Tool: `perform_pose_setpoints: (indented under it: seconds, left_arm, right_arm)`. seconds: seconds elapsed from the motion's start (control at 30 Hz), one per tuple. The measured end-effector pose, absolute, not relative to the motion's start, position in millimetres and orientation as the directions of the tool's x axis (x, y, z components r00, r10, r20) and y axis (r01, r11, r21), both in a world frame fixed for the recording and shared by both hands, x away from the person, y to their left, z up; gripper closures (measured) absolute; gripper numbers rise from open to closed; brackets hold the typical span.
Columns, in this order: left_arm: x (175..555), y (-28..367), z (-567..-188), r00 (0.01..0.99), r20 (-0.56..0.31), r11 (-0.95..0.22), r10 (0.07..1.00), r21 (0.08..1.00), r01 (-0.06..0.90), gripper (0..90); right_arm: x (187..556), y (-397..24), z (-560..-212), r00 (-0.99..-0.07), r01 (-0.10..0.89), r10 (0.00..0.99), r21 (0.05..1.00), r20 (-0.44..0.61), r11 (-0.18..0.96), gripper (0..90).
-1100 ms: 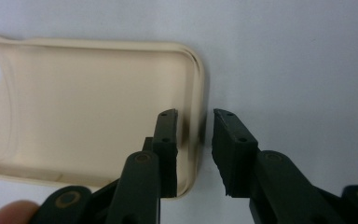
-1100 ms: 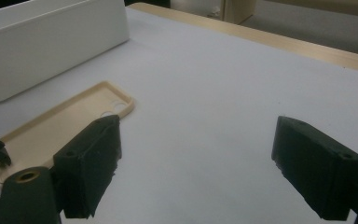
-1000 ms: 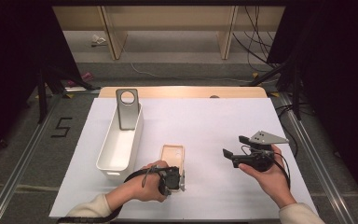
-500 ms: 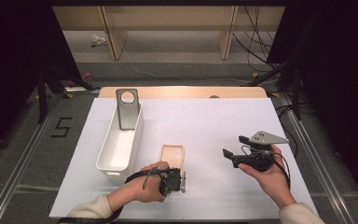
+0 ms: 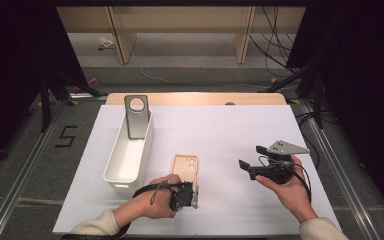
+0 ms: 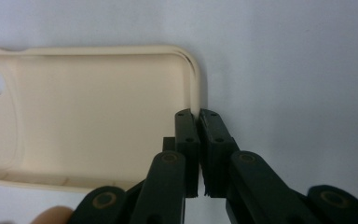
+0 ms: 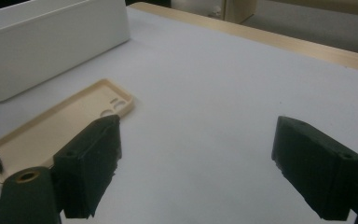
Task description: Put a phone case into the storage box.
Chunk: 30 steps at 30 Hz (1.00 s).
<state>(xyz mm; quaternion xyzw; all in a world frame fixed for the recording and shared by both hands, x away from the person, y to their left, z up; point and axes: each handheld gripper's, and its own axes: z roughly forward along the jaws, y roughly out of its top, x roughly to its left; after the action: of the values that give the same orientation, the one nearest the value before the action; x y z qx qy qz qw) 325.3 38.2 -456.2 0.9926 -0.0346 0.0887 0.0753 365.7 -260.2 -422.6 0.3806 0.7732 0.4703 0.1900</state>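
The cream phone case (image 5: 186, 166) lies flat on the white surface (image 5: 220, 130), open side up, just right of the white bin (image 5: 128, 152) and apart from it. Its camera cut-out sits at the far end in the high view.

The left gripper (image 6: 199, 116) has just been closing, and its jaws now pinch the case's thin side wall at the near corner, one jaw inside the shell and one outside (the rim runs straight between the pads in the left gripper view). In the high view the person's left hand (image 5: 150, 202) holds this gripper low at the near end of the case.

The right gripper (image 5: 250, 159) is held off the surface, well to the right of the case, with its jaws spread wide and nothing between them. In the right gripper view, the case shows beyond its left jaw.

A grey metal plate (image 5: 137, 116) with a round hole stands upright at the far end of the bin.
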Motion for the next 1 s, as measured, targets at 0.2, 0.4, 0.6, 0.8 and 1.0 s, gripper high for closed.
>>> perform_pose_setpoints:
  seconds: [0.2,0.4,0.6,0.8,1.0]
  left_arm:
    - [322.6,40.3,-447.0,0.975,0.22,-0.97,0.01,0.238,-0.044,87.4]
    - [321.4,40.8,-438.3,0.956,0.284,-0.94,0.078,0.339,-0.024,87.8]
    - [318.2,39.2,-440.9,0.957,0.284,-0.939,0.067,0.343,-0.036,87.8]
    - [315.2,35.8,-439.2,0.957,0.283,-0.937,0.068,0.349,-0.036,87.8]
    - [311.9,32.8,-438.4,0.959,0.277,-0.935,0.062,0.354,-0.041,87.8]
  right_arm:
    - [365.3,-258.1,-422.9,-0.643,0.411,0.763,0.871,0.068,0.268,16.5]
    - [364.7,-253.3,-423.0,-0.651,0.413,0.755,0.871,0.079,0.265,16.2]
    - [364.4,-246.6,-422.7,-0.661,0.43,0.741,0.869,0.118,0.244,16.2]
    - [366.5,-228.1,-424.3,-0.684,0.446,0.712,0.862,0.155,0.241,16.5]
    - [371.1,-201.9,-428.0,-0.71,0.47,0.676,0.846,0.196,0.249,16.8]
